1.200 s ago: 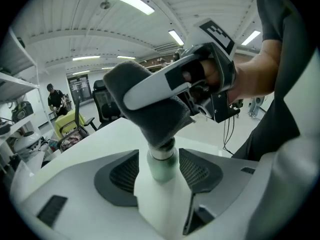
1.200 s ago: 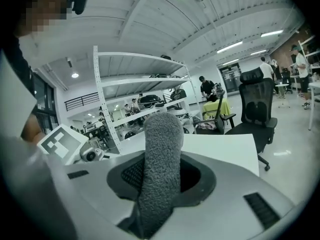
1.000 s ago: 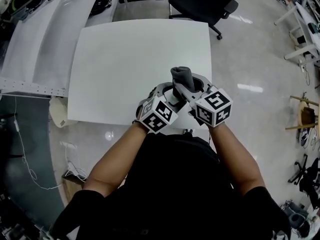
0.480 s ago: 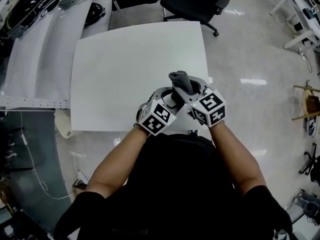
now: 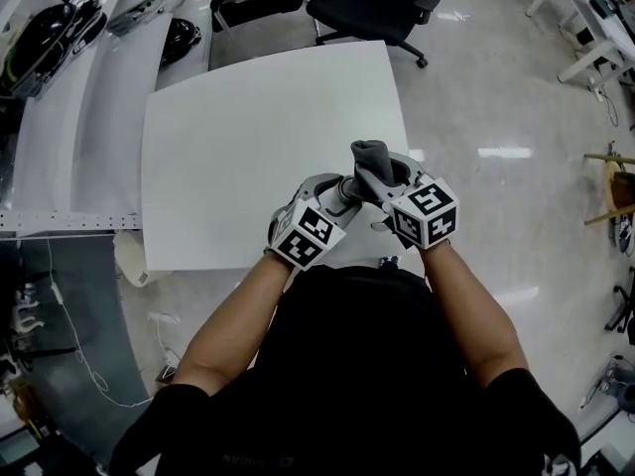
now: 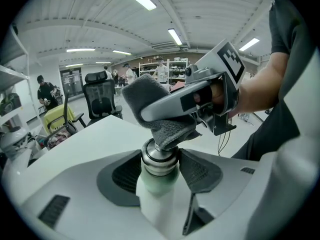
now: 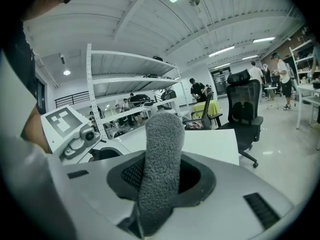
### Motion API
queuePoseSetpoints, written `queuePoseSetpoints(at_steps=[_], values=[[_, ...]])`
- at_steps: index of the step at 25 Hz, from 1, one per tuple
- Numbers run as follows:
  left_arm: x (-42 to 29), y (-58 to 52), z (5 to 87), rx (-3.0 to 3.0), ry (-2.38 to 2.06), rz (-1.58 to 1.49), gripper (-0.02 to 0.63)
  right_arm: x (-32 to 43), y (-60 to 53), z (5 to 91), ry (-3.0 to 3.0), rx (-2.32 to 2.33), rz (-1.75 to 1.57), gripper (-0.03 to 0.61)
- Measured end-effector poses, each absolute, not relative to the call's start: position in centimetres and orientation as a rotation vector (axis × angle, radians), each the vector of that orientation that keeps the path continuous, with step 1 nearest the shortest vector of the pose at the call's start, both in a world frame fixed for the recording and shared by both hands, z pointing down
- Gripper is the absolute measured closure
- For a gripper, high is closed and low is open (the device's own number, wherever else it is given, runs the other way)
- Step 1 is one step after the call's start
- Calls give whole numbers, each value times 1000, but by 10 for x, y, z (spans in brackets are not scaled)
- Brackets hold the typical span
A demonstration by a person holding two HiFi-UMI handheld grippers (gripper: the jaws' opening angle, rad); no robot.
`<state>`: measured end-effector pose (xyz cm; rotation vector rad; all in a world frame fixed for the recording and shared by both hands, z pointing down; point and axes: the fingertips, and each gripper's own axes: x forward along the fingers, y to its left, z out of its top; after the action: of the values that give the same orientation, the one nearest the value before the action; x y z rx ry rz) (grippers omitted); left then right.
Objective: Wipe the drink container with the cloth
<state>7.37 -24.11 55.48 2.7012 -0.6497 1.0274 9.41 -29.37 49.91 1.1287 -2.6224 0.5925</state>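
A: left gripper (image 5: 339, 190) state?
B: jaws just closed in a bit, now clamped on the drink container (image 6: 159, 189), held up over the near right part of the white table (image 5: 248, 127)
A: right gripper (image 5: 385, 172)?
B: jaws pinched on the grey cloth (image 7: 161, 154), folded end sticking up past them, lower end pressed on the container's steel cap (image 6: 159, 160)

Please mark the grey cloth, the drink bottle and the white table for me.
grey fleecy cloth (image 7: 160, 169): right gripper view, mid-length of the folded strip.
pale bottle with steel cap (image 6: 159, 163): left gripper view, on the steel cap.
white square table (image 5: 258, 137): head view, bare top.
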Motion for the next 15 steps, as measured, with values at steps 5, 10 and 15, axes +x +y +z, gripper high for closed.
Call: queuePoseSetpoints(at_steps=[5, 10, 15], values=[[72, -240, 556, 2698, -646, 1030, 370, 109, -293, 507, -2584, 1179, 608, 468], [73, -240, 555, 2714, -655, 1043, 368, 130, -291, 511, -2549, 1241, 632, 468], [75, -241, 555, 2728, -643, 1051, 364, 152, -281, 510, -2506, 1276, 631, 468]])
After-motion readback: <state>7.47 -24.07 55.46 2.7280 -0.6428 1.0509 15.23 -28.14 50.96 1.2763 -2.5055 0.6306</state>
